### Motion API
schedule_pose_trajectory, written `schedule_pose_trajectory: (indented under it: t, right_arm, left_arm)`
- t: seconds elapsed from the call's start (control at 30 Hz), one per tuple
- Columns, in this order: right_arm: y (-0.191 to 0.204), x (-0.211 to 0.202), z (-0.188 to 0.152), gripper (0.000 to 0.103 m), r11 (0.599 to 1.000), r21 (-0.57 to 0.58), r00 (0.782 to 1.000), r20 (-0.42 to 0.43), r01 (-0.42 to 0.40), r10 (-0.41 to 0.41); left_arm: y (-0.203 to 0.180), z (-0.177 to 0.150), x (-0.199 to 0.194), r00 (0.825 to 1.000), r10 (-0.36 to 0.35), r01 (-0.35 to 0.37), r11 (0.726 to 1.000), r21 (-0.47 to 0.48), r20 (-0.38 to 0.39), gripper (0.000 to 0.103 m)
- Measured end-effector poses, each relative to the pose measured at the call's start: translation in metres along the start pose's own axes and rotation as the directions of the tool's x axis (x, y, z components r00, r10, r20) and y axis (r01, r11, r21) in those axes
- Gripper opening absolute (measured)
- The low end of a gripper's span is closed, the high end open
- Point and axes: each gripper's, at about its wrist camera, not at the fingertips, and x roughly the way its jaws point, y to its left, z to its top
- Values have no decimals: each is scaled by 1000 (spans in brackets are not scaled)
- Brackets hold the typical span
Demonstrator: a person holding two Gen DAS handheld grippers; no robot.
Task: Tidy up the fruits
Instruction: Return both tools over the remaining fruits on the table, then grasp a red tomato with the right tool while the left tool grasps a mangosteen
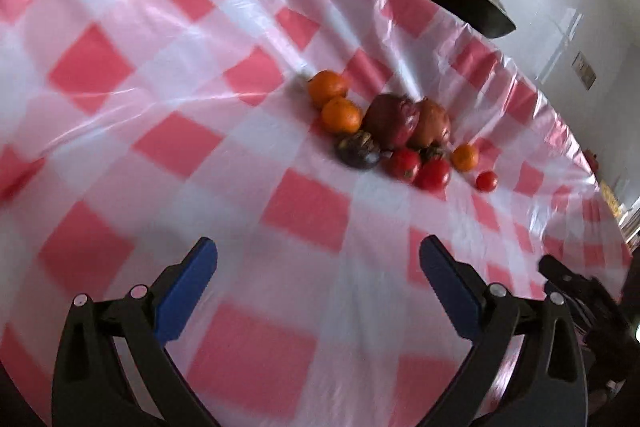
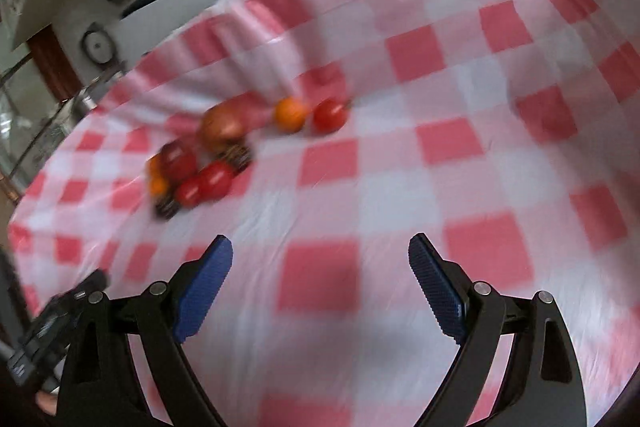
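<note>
Hovering with jaws apart and empty, both the left gripper (image 1: 318, 259) and right gripper (image 2: 320, 255) face the fruit pile (image 1: 396, 135) mid-cloth (image 1: 160, 107) (tomatoes (image 1: 432, 174) beside the pile's oranges (image 1: 341, 115) look squishy, so I'd pinch gently across the middle).

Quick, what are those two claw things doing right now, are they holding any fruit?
Left gripper: jaws open, holding nothing, above the checked tablecloth.
Right gripper: jaws open, holding nothing; the fruit pile lies ahead, untouched.
</note>
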Motion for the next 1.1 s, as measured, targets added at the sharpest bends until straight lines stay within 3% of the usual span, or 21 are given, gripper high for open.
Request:
schedule_pose_trajectory:
  t: [0.17, 0.3, 0.4, 0.53, 0.6, 0.7, 0.93, 1.03, 1.1]
  right_arm:
    - [-5, 45, 44, 79, 996, -63, 998, 5, 59, -59]
    - [2, 88, 73, 68, 996, -79, 997, -51, 46, -50]
    - [15, 109, 85, 64, 989, -140, 995, -75, 53, -64]
    - [27, 139, 94, 52, 969, -221, 983, -119, 113, -142]
    - [28, 141, 95, 43, 963, -234, 980, -116, 132, -162]
    - [26, 132, 89, 40, 968, -215, 982, -103, 132, -156]
    - [24, 80, 47, 40, 998, -55, 999, -51, -3, 0]
    - [27, 70, 43, 40, 998, -57, 1000, -10, -16, 16]
    - [11, 74, 46, 40, 998, 21, 998, -29, -61, 61]
  left_arm:
    - [-4, 1, 8, 996, -92, 93, 995, 29, -14, 101]
    - [3, 3, 9, 996, -92, 92, 996, -20, -18, 101]
    - [-4, 2, 15, 993, -97, 98, 995, 15, -61, 101]
    - [-5, 2, 16, 994, -90, 92, 996, 19, -62, 101]
    - [-5, 2, 17, 994, -85, 86, 996, 16, -65, 101]
    - [-5, 2, 18, 995, -78, 79, 997, 19, -69, 101]
    - [-4, 2, 18, 995, -79, 80, 997, 13, -68, 101]
    - [-4, 3, 18, 994, -77, 78, 997, 12, -71, 101]
    - [-6, 3, 18, 996, -49, 50, 999, 16, -69, 101]
